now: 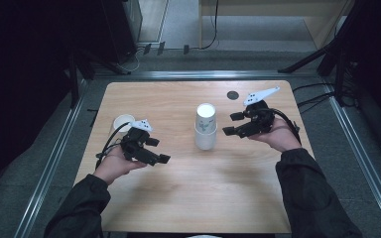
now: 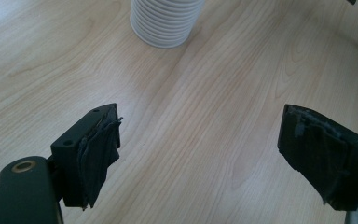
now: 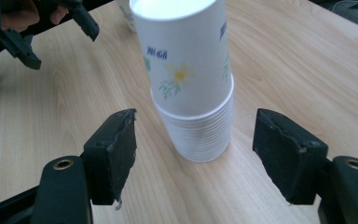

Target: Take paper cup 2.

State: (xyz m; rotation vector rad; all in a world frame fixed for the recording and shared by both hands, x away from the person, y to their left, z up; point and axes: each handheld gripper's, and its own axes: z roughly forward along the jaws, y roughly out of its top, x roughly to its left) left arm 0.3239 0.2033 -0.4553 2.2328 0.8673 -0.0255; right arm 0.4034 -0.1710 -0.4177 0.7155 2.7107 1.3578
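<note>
A stack of upturned white paper cups (image 1: 206, 128) with a flower print stands in the middle of the wooden table (image 1: 188, 198). My right gripper (image 1: 230, 124) is held just to its right and points at it. In the right gripper view the stack (image 3: 191, 79) rises just ahead of the open jaws (image 3: 196, 123), and the pads (image 3: 121, 149) stand apart from it. My left gripper (image 1: 158, 150) hovers low at the left, open with nothing in it (image 2: 200, 140). The stack's base (image 2: 165, 21) lies farther off. A single cup (image 1: 123, 120) sits behind the left hand.
A small black round disc (image 1: 232, 95) lies near the table's far edge on the right. Metal rails (image 1: 54, 153) run along the floor beside the table. Dark stand legs and cables (image 1: 322, 54) are on the floor beyond it.
</note>
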